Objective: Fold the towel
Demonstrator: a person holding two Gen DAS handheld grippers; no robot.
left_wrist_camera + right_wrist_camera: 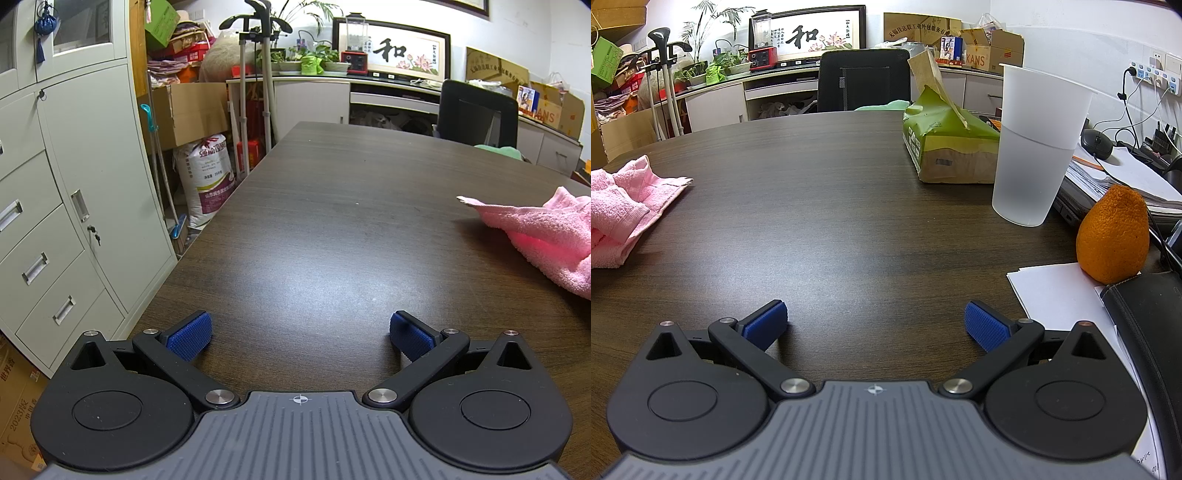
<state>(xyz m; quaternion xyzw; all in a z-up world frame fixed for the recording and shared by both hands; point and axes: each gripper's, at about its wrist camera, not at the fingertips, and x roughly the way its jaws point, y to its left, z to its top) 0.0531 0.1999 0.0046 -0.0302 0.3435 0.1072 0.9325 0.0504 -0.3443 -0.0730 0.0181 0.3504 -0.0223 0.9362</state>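
Plainly, we read "KANS" on a cardboard box [982, 59] and the character 和 in the framed picture [809, 35] behind our dark wood-grain tabletop [849, 206]. Our left gripper [300, 335] and right gripper [875, 323] both stand spread wide, holding nothing. Between them the crumpled pink towel [624, 210] lies untouched. Toward the right edge stand a tissue pack [945, 147], frosted cup [1034, 147] and orange [1112, 236].

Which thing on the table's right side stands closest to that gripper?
The orange, beside the white paper, lies nearest the right gripper. The plastic cup and tissue pack sit farther back.
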